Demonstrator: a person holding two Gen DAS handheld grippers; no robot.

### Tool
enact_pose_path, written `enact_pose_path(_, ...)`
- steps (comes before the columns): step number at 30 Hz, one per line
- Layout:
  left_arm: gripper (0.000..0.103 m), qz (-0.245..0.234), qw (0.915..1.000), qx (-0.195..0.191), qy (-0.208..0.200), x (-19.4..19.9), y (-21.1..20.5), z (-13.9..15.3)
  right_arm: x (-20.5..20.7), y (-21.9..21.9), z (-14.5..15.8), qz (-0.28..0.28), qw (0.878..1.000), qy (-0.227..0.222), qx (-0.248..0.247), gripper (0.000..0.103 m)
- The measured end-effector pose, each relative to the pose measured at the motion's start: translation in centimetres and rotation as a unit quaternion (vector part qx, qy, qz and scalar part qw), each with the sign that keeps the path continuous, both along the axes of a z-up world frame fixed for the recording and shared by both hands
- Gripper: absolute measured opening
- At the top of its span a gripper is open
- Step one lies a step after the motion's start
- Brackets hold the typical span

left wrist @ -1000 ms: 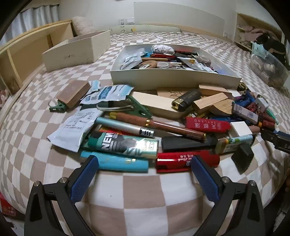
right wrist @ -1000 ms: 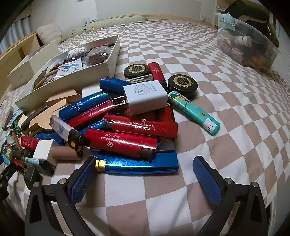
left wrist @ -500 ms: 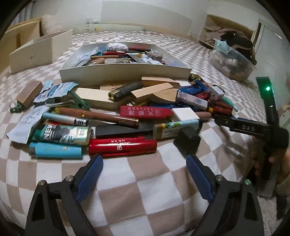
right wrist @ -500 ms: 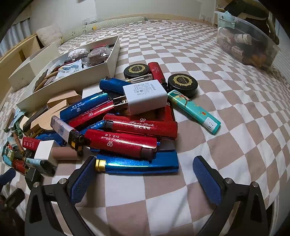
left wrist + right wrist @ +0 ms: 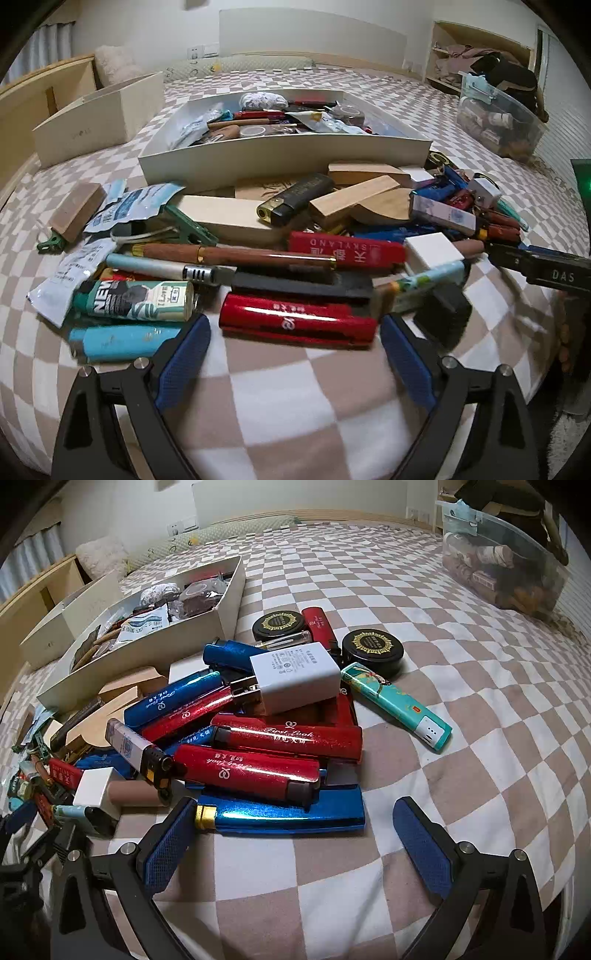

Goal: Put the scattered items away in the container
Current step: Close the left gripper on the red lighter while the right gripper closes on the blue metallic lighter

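Far left: your cream side box (image 5: 99,110) sits on the checked bed cover (image 5: 295,387), well apart from the pile
Left edge of pile: wooden block (image 5: 77,210) on a green clip, foil sachets (image 5: 133,206) just beside it
Left front: pale blue lighter (image 5: 118,341) nearest you, green-and-cream NEW lighter (image 5: 136,301) touching it behind
Your left jaws: left gripper (image 5: 295,354) is opening, pads wide; the red lighter (image 5: 295,319) lies just past the tips, level with the gap, not pressed by either pad
Behind red lighter: a black flat bar (image 5: 303,286), then a brown wooden pen (image 5: 236,254) lying across the heap
Centre back: the container (image 5: 280,155), a white tray, already part full of sachets, pens and tape; its near wall touches the heap of wooden blocks
Right of centre: red SKYLAND box (image 5: 347,251), white cube (image 5: 432,251) beside it
Right view, left side: same container (image 5: 147,653), heap spilling from its near wall
Your right jaws: right gripper (image 5: 291,834) stands open, empty; a blue metallic lighter (image 5: 284,814) lies just ahead of the tips, its gold end next to the left pad
Above it: stacked red lighters (image 5: 288,738), white charger (image 5: 295,675) on top
Right: teal lighter (image 5: 395,705) alone on the cover, two black round tins (image 5: 373,651) behind it
Far right: clear storage bin (image 5: 498,557), well apart
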State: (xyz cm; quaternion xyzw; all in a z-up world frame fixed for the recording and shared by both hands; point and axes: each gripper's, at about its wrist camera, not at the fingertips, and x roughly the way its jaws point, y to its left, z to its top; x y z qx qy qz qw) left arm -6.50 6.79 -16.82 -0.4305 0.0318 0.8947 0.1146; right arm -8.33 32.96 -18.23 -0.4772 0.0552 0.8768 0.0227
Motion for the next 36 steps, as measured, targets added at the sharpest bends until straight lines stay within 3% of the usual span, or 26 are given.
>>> enact_pose_path(8,0.091,-0.055,0.9984,0.000,0.013,0.2,0.6,-0.1,-0.1,-0.1,0.0,0.000,1.000,-0.001,0.004,0.103)
enact_pose_path(12,0.082,-0.049,0.9987,0.005,0.017,0.5,0.3,0.0,0.0,-0.1,0.0,0.000,1.000,0.000,0.005,0.103)
enact_pose_path(24,0.082,-0.029,0.9995,-0.003,0.009,1.6,0.3,0.2,0.1,-1.2,0.0,0.015,0.999,-0.006,0.043,0.095)
enact_pose_path(27,0.082,-0.025,0.9996,-0.002,0.007,1.7,0.3,0.2,0.4,-1.6,0.2,0.028,0.999,-0.004,0.044,0.084)
enact_pose_path(36,0.082,-0.017,0.9998,0.009,0.002,2.0,-0.4,0.3,1.8,-2.2,0.7,0.055,0.997,-0.019,0.048,0.084)
